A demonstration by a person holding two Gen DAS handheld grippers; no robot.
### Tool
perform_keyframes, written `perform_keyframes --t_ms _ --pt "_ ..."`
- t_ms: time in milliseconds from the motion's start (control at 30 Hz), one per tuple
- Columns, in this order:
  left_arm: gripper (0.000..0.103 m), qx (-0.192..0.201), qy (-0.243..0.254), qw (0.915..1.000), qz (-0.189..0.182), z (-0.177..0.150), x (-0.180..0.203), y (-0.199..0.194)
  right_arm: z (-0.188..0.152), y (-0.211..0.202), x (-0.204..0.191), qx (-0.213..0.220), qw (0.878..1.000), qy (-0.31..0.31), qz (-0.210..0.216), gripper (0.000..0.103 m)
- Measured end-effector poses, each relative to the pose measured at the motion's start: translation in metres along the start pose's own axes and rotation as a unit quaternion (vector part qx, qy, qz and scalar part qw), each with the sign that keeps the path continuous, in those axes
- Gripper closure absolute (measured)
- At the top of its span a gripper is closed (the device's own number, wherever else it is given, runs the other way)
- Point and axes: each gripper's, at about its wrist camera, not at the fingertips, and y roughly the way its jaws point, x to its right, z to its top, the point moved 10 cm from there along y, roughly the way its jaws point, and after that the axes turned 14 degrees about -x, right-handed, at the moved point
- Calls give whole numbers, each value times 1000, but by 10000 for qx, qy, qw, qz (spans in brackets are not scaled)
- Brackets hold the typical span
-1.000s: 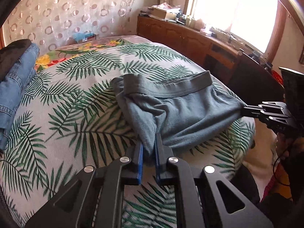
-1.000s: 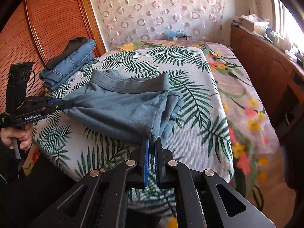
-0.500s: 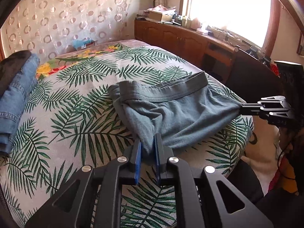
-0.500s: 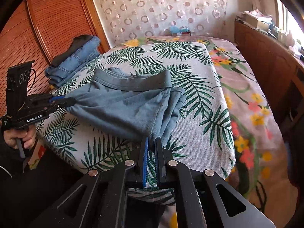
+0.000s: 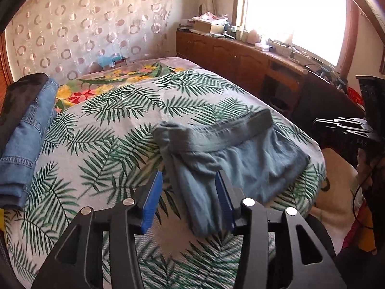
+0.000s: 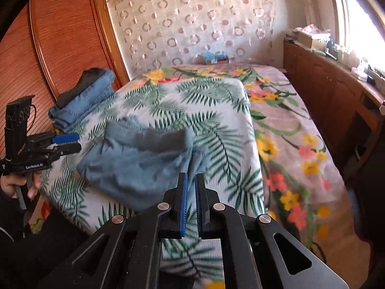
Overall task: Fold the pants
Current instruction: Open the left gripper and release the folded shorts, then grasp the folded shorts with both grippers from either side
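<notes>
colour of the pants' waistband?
Darker grey than the blue-grey pants; the waistband shows best in the left wrist view.

The pants [image 5: 231,159] are lying on the bed [image 5: 115,125], near its foot edge, with the waistband on the side facing the headboard wall. A stack of jeans [image 5: 26,139] is lying on the bed well to the left of the pants, by the wardrobe [image 6: 48,48]. The sideboard [image 5: 240,57] is standing to the right of the bed, under the window [image 5: 293,12].
</notes>
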Motion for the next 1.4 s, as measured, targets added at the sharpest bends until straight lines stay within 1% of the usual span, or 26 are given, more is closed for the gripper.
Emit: perform_keyframes --t_ms 33,67,100,133,233,367,400,433,533,600,633,667,700,733,833,900,1000,1100,1167,1200,1233,1267,1300,1333,1367,1400 --pt "50 -4 16 10000 25 5 -2 3 4 3 -1 24 10000 -12 -39 90" --pt "44 -9 35 10000 28 9 -3 6 8 8 -2 30 9999 -29 -94 88" --pt "29 -9 45 10000 20 14 -4 9 12 12 -1 28 9999 -44 -125 81" --pt "22 6 34 10000 19 19 -6 12 17 17 -3 31 9999 -57 -125 78" --pt "22 -2 -7 10000 33 32 -12 23 29 34 -8 32 9999 -124 11 78" --pt "22 -103 -24 9999 -13 42 -17 39 40 57 -12 -98 9997 -200 48 78" --pt "23 -126 -18 9999 -29 43 -18 41 43 63 -12 -141 9997 -205 78 78" --pt "29 -176 -15 9998 -53 44 -18 46 44 68 -12 -183 9996 -220 82 78" --pt "43 -278 -20 9994 -219 46 -17 56 50 79 -7 -304 9991 -295 21 78" --pt "54 -330 34 9992 -216 47 -16 61 53 83 -4 -346 9988 -334 -65 78" --pt "64 -354 62 9991 -237 48 -15 64 54 84 -4 -330 9987 -380 -39 92" --pt "70 -356 86 9990 -271 48 -13 65 57 84 -7 -307 9986 -429 -2 96" --pt "76 -352 108 9988 -316 49 -12 66 59 83 -6 -244 9987 -437 -29 96" --pt "79 -309 118 9989 -318 51 -10 66 62 82 -5 -202 9990 -408 -48 96" --pt "83 -99 44 9995 -299 63 -13 59 66 87 0 -189 9992 -335 -89 96" --pt "83 -73 -9 9995 -311 68 -15 59 67 93 2 -245 9990 -334 -149 96" --pt "83 -144 10 9997 -216 74 -18 66 65 100 3 -338 9988 -300 -183 96" --pt "83 -277 -4 9995 -148 72 -21 73 67 98 2 -360 9990 -242 -147 96" --pt "75 -324 -68 9994 -99 70 -23 74 67 92 2 -357 9992 -159 -87 94" --pt "69 -309 -101 9995 -44 69 -25 72 67 89 3 -341 9992 -131 -170 88" --pt "58 -285 -113 9995 10 69 -26 70 66 86 5 -312 9991 -114 -251 83" --pt "52 -231 -136 9996 103 68 -29 66 64 82 5 -279 9991 -102 -294 79" --pt "49 -202 -146 9996 151 68 -30 64 62 78 5 -264 9992 -82 -293 70" --pt "42 -182 -157 9995 201 67 -32 61 60 77 5 -268 9991 -60 -308 60" --pt "36 -172 -167 9995 199 66 -34 58 56 74 7 -256 9990 -8 -359 56" --pt "24 -163 -188 9995 171 64 -35 56 53 73 8 -251 9990 42 -355 53"
